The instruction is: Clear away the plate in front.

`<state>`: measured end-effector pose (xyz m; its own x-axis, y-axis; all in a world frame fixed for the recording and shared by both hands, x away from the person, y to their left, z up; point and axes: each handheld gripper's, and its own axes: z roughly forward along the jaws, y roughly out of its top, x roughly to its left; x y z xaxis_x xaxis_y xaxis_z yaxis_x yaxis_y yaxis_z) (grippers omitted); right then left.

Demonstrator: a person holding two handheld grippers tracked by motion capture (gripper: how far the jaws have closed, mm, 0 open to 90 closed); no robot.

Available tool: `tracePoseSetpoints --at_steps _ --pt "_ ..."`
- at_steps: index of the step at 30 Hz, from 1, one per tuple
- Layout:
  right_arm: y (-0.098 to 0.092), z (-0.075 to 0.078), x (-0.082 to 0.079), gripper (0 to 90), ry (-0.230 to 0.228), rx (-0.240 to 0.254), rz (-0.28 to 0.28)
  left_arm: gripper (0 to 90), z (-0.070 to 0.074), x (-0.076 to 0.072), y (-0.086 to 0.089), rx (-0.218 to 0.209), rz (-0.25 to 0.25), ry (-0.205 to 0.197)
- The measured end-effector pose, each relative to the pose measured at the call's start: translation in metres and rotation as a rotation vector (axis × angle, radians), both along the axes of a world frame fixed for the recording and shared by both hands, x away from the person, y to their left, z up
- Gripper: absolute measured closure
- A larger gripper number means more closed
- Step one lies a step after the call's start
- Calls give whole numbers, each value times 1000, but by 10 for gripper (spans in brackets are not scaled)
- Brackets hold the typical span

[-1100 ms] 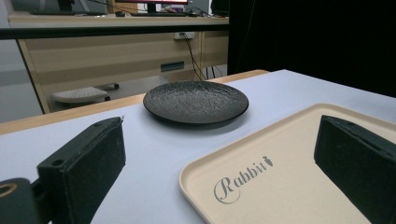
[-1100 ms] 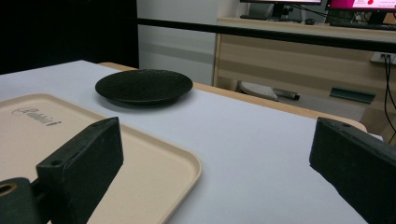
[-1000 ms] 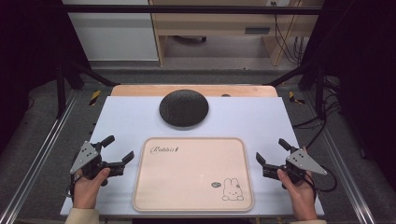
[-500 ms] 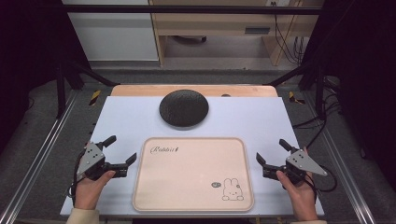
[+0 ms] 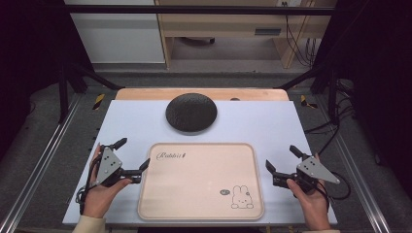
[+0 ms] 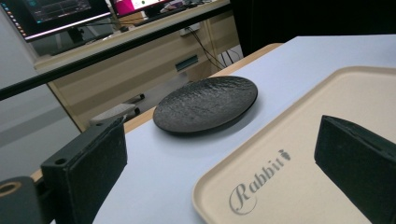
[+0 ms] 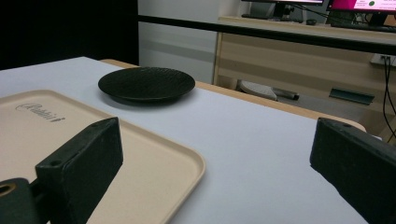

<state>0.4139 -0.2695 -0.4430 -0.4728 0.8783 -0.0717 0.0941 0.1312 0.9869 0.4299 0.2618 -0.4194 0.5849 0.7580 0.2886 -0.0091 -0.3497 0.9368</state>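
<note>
From the high view, the beige tray (image 5: 201, 180) lies flat at the near middle of the white table (image 5: 131, 121), its printed rabbit at the near right corner, and the black plate (image 5: 191, 112) sits just beyond its far edge, apart from it. The left gripper (image 5: 132, 154) stands just off the tray's left edge, its jaws spread wide, one tip nearly at the rim. The right gripper (image 5: 281, 157) mirrors it off the right edge, jaws also wide, a little farther from the rim. Each is held low in a hand, and the matched placement reads as a set-up for a two-sided grasp: one gripper per edge, so the tray would stay level if lifted.

In the left gripper view, the two black jaws rise far apart with nothing between them but table and the tray's (image 6: 299, 154) near corner, where the word "Rabbit" is printed. The right-hand jaw overlaps the tray's surface, so this gripper looks lined up to close over the rim. The plate (image 6: 205, 103) rests beyond on the bare table, rim up, nothing on it.

In the right gripper view, the jaws again stand wide and hold nothing. The tray's (image 7: 93, 140) rounded corner passes behind the left-hand jaw, while the other jaw hangs over open table, suggesting it needs a sideways shift before it can bite. The plate (image 7: 146, 84) lies farther off.
</note>
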Motion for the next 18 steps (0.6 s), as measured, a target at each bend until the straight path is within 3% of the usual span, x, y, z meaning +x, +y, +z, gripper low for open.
tracePoseSetpoints --at_steps 6,9,10,16,17,18 --pt "2 -1 0 29 2 -5 4 21 10 8 -13 30 -23 -1" --pt "2 -1 0 29 4 -4 7 22 15 15 -18 86 -29 -8" --pt "3 -1 0 29 3 -5 7 22 18 21 -20 122 -31 -14" --pt "4 -2 1 29 4 -8 10 21 27 33 -26 196 -23 -30" --pt "4 -2 1 29 4 -7 10 22 31 38 -29 246 -19 -41" --pt "4 -2 1 29 5 -7 9 23 33 40 -31 263 -19 -43"
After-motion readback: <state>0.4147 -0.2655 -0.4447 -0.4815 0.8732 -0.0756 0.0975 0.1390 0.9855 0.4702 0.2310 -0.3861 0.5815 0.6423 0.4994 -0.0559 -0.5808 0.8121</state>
